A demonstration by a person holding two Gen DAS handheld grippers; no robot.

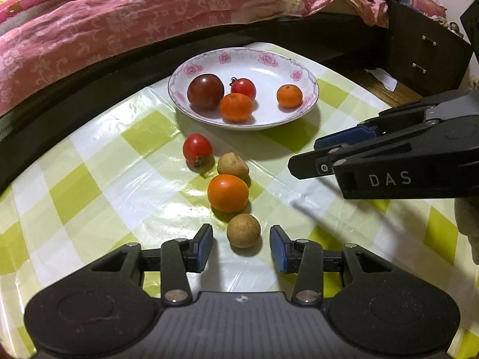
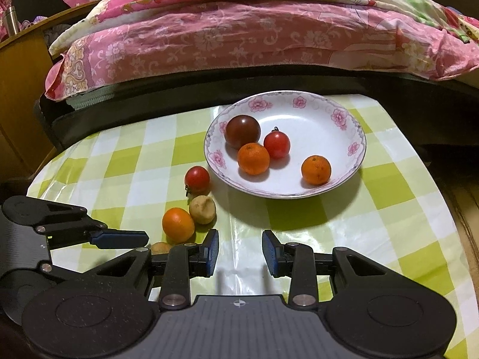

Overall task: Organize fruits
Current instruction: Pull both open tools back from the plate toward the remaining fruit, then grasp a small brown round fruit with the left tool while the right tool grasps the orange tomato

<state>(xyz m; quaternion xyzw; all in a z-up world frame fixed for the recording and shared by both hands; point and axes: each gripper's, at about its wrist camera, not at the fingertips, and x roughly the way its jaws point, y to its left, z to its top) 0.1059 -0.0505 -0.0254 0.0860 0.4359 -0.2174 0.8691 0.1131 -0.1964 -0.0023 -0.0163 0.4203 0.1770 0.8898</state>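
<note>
Both wrist cameras look forward and down along their own fingers, close over the desk (image 1: 89,179), towards the bed (image 2: 239,45). Both views share the plate (image 1: 308,89) and the loose fruit; each catches the other hand-held gripper.

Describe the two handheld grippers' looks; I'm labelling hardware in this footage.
Both the left gripper and right gripper are matte black plastic with rounded bodies, linked arms joined by silver rivets, and blue rectangular pads on the fingertips. The right one carries white letters "DAS" on its side. No cables or sleeves show.
</note>
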